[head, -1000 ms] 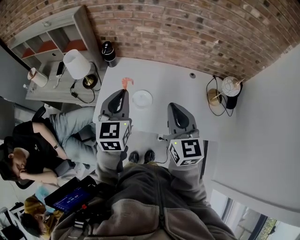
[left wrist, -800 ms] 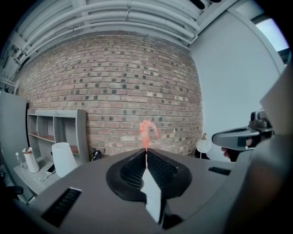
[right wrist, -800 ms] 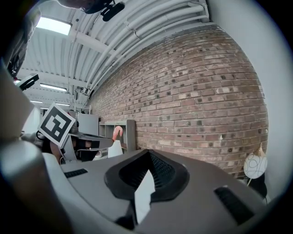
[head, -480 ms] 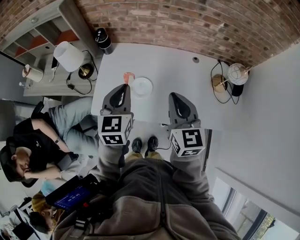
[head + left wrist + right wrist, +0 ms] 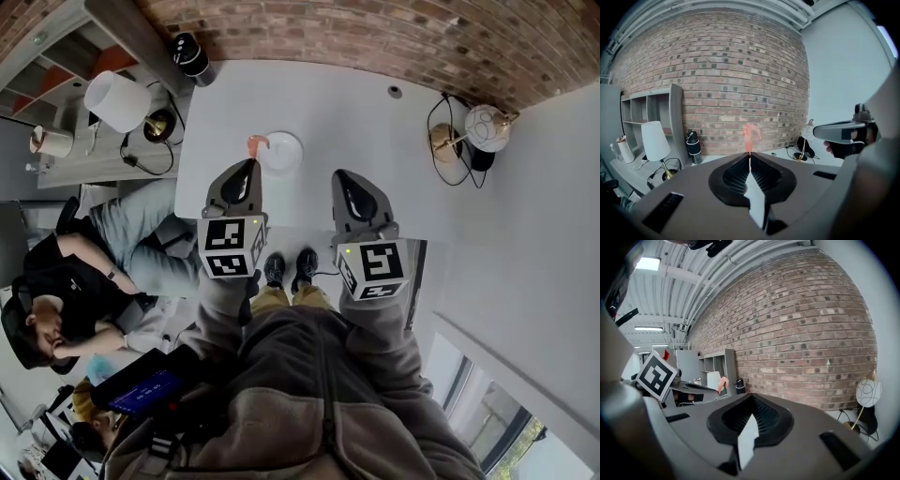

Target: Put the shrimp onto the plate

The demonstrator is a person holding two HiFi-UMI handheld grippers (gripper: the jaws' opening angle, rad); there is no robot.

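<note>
The pink shrimp [image 5: 256, 143] stands up from the tips of my left gripper [image 5: 249, 165], which is shut on its tail; in the left gripper view the shrimp [image 5: 751, 133] rises above the closed jaws of that gripper [image 5: 749, 156]. It hangs just left of the small white plate [image 5: 282, 152] on the white table [image 5: 356, 131]. My right gripper [image 5: 344, 175] is shut with nothing in it, to the right of the plate and nearer the front edge. The right gripper view shows its closed jaws [image 5: 752, 397] and the shrimp [image 5: 723, 383] off to the left.
A black bottle [image 5: 190, 56] stands at the table's back left corner. A globe lamp [image 5: 489, 127] and a brass base [image 5: 447, 141] with cables sit at the right. A white lamp [image 5: 117, 100] stands on the side shelf, and a seated person [image 5: 66, 281] is at the left.
The table and plate have slid up in the head view. The shrimp stays in my left gripper, whose tip now sits level with the plate's near left edge instead of its far side.
</note>
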